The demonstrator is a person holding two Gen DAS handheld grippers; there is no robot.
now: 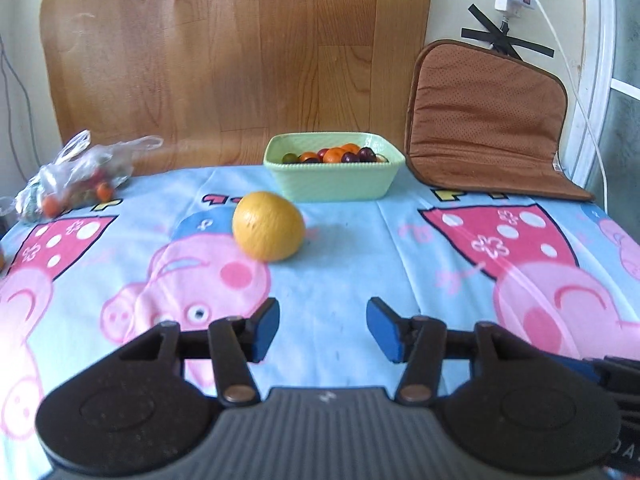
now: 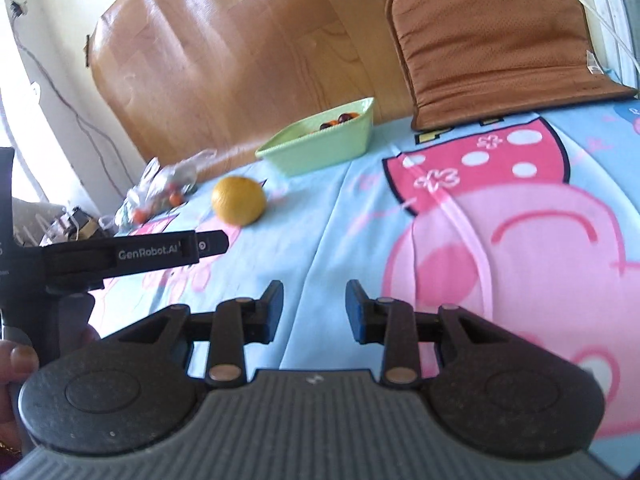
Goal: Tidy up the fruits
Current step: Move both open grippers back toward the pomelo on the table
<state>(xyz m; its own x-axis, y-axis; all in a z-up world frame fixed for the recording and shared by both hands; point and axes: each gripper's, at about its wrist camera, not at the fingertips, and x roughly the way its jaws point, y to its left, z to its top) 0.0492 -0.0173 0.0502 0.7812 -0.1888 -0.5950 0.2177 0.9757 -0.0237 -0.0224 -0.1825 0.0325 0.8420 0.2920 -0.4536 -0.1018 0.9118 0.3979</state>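
A yellow-orange citrus fruit lies on the cartoon-print cloth, just in front of a pale green basket that holds several small orange, dark red and green fruits. My left gripper hovers over the cloth nearer than the fruit, jaws open with nothing between them. In the right wrist view the same fruit and the basket lie far ahead to the left. My right gripper is open and empty above the cloth. The left gripper's body reaches in from the left.
A clear plastic bag with small fruits lies at the far left of the cloth. A brown cushion leans against the wall at the back right. A wooden-pattern board stands behind the basket. A person's fingers show at the left edge.
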